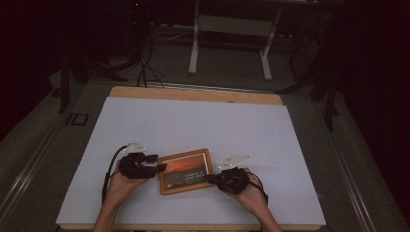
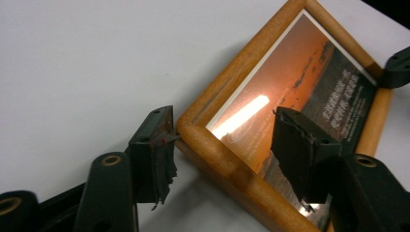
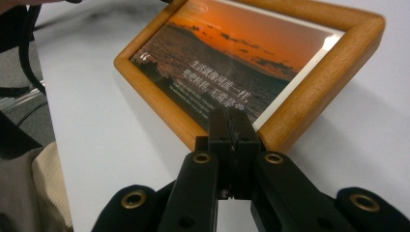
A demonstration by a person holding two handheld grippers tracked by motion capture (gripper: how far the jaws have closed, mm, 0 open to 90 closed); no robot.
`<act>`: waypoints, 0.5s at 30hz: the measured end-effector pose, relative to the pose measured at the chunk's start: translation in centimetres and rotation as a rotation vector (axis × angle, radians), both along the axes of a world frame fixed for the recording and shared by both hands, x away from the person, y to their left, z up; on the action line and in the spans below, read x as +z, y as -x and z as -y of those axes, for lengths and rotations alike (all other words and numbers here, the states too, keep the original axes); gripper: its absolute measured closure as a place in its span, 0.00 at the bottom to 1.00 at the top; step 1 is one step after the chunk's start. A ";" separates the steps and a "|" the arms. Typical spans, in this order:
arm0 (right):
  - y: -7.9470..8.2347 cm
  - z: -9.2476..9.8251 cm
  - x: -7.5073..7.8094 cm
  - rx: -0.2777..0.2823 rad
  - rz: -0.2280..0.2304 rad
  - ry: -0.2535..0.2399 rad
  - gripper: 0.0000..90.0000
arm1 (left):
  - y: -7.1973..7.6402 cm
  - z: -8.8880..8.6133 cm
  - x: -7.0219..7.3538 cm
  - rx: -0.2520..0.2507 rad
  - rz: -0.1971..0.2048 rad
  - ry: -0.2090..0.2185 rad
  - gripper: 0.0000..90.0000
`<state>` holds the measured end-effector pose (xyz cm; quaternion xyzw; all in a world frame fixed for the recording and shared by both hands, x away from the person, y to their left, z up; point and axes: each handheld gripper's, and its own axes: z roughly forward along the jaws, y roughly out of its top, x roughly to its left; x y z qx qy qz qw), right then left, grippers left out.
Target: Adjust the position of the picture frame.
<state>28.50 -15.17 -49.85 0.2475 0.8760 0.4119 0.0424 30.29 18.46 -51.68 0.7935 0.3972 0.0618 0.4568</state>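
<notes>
We are pinning the picture frame [image 1: 186,171] flat with the closed right gripper [image 1: 212,179]; the left gripper [image 1: 161,167] is straddling its edge, jaws apart, not yet gripping.

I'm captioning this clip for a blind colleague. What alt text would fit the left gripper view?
A wooden picture frame holding a sunset photo lies on a white table, one corner between the open jaws of the left hand-held gripper. One pad is at the frame's outer edge, the other over the glass. The tip of another black gripper sits at the frame's far corner.
</notes>
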 end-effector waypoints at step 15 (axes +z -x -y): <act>0.1 0.1 -1.6 0.056 -0.055 0.064 1.00 | -0.3 1.1 0.1 -0.130 -0.065 0.059 0.50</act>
